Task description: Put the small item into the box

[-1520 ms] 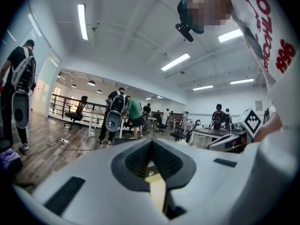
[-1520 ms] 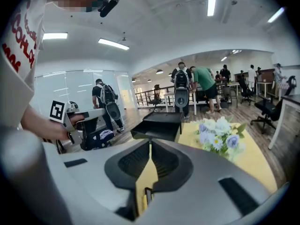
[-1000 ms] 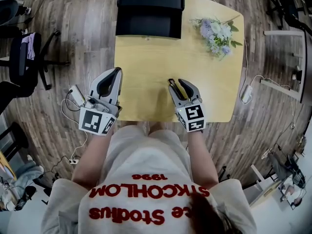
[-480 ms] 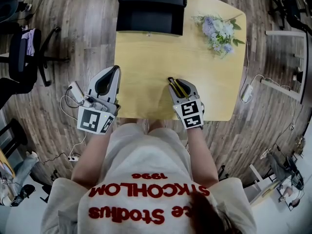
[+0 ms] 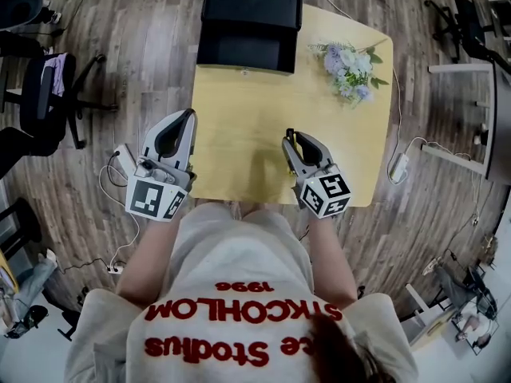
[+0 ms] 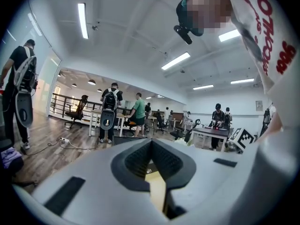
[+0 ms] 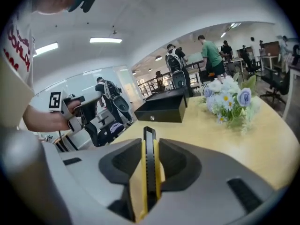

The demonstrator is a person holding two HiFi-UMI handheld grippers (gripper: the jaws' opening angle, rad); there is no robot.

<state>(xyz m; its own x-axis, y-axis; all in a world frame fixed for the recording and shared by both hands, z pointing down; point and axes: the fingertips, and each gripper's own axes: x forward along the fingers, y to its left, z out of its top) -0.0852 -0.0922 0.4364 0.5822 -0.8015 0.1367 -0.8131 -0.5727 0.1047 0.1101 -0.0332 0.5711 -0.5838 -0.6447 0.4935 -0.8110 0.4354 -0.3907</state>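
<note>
A yellow and black utility knife [image 5: 296, 145] stands edge-up between the pads of my right gripper [image 5: 289, 139], near the front edge of the wooden table [image 5: 239, 110]. In the right gripper view the knife [image 7: 149, 168] fills the gap between the pads, which press on both its sides while the jaws are still closing. The open black box [image 5: 249, 24] sits at the table's far edge, well beyond the knife; it also shows in the right gripper view, box [image 7: 166, 108]. My left gripper [image 5: 190, 116] hangs off the table's left edge, jaws together and holding nothing [image 6: 151, 142].
A bunch of pale flowers [image 5: 347, 62] lies at the table's far right, right of the box. Office chairs [image 5: 44, 94] stand on the wood floor to the left, and a power strip with cables [image 5: 124, 154] lies beside the left gripper. People stand in the background.
The right gripper's jaws have narrowed onto the knife, and that gripper has shifted slightly to the right. The left gripper has stayed in place.
</note>
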